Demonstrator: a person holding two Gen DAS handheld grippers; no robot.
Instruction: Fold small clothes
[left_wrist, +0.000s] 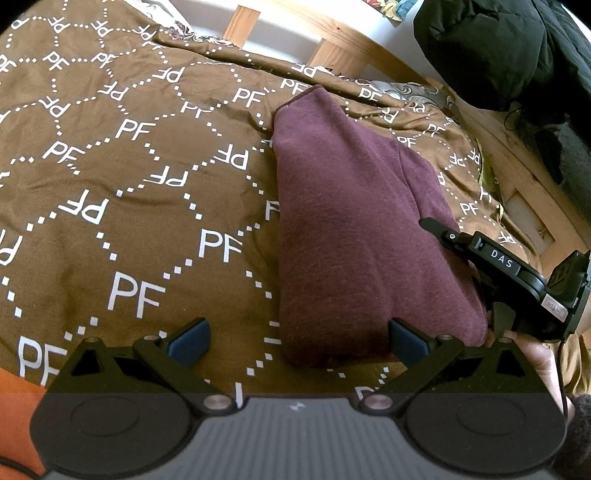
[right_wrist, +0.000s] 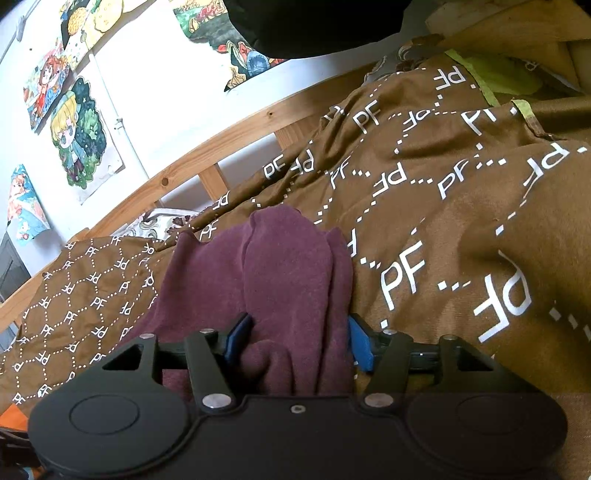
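A maroon garment (left_wrist: 354, 229) lies folded in a long strip on the brown patterned bedspread (left_wrist: 122, 192). My left gripper (left_wrist: 299, 343) is open just above the bedspread at the garment's near end, with its right pad at the cloth edge and nothing held. The right gripper shows in the left wrist view at the garment's right side (left_wrist: 491, 258). In the right wrist view, my right gripper (right_wrist: 295, 341) has its blue pads on either side of a bunched fold of the maroon garment (right_wrist: 288, 269), closed on the cloth.
A wooden bed frame (left_wrist: 332, 33) runs along the far side by a white wall with drawings (right_wrist: 77, 136). A black jacket (left_wrist: 498, 48) hangs at the far right. A lime-green cloth (right_wrist: 495, 77) lies at the bed's far corner.
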